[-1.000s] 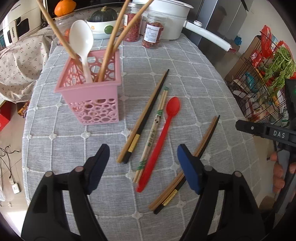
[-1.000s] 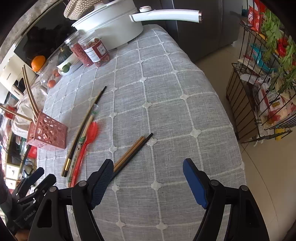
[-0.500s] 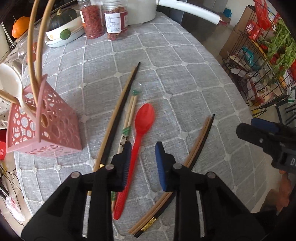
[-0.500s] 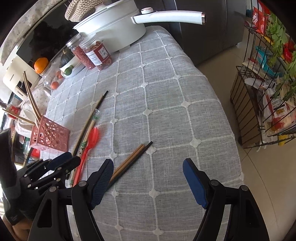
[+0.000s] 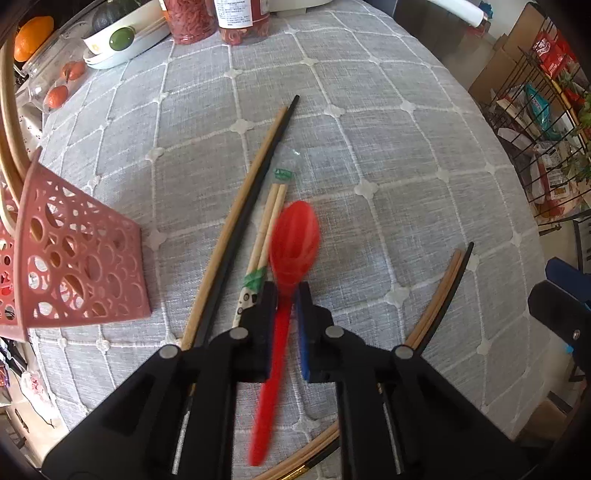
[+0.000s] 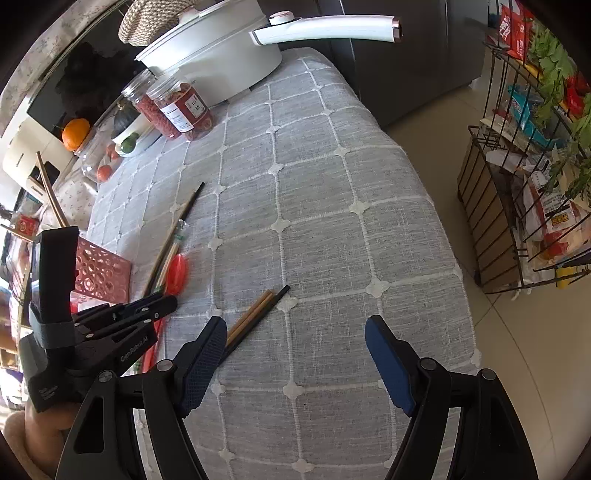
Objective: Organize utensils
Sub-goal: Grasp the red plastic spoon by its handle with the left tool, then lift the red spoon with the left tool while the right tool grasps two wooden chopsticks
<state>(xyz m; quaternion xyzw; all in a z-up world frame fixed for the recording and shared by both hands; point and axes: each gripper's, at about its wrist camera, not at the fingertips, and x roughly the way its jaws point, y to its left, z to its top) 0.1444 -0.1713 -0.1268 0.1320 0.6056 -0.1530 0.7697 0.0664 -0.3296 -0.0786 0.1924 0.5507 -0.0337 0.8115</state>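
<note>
My left gripper [image 5: 286, 291] points down at the grey checked tablecloth [image 5: 388, 155] and is shut on the neck of a red plastic spoon [image 5: 295, 240], just below its bowl; the spoon looks blurred. Left of it lie paper-wrapped bamboo chopsticks [image 5: 271, 214] and a long wooden and black pair [image 5: 255, 177]. A further brown and black pair [image 5: 443, 291] lies to the right. The pink perforated basket [image 5: 81, 266] stands at the left with chopsticks in it. My right gripper [image 6: 295, 354] hovers open over the cloth beside that right-hand pair [image 6: 258, 314], holding nothing.
Two jars of red food [image 5: 240, 18], a white bowl with squash [image 5: 118, 40] and a white long-handled pot [image 6: 214, 55] stand at the table's far end. A wire rack of groceries [image 6: 524, 184] stands on the floor past the table's right edge.
My left gripper moved forward and down over the red spoon, and its jaws went from wide open to shut on the spoon's neck. The right gripper stayed still and open.
</note>
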